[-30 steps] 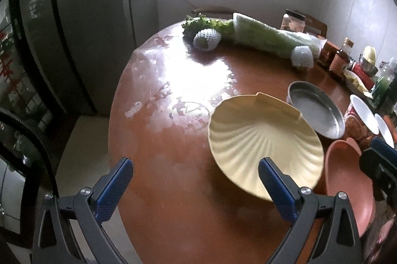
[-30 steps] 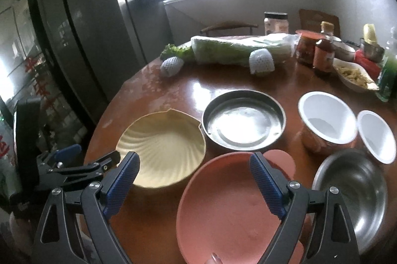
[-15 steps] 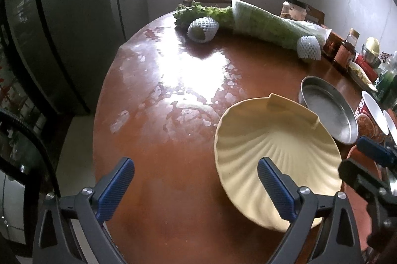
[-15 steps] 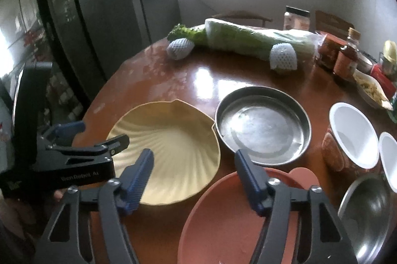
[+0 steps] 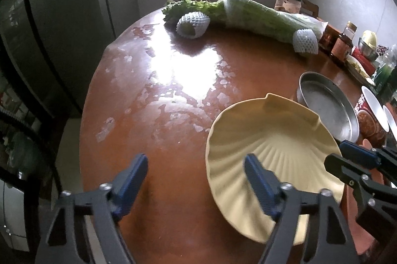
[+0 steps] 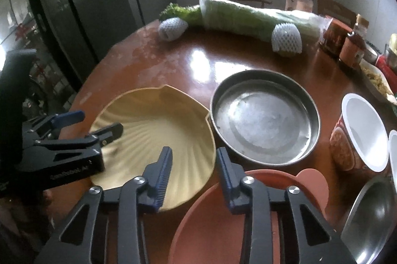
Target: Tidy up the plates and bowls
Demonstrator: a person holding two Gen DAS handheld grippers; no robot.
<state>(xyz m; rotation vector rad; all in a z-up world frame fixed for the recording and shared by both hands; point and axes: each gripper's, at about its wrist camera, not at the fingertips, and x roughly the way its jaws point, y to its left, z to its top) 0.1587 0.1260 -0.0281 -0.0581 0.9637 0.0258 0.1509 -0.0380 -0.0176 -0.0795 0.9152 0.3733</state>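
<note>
The yellow shell-shaped plate [image 6: 158,132] is seen on the round wooden table [image 5: 153,95], just beside a steel pan [image 6: 264,115] and a pink plate [image 6: 223,226]. Its rim is straddled from both sides: the left gripper [image 5: 196,179] and right gripper [image 6: 193,172] have just been closing, yet their pads are not seen pressing on it.
</note>
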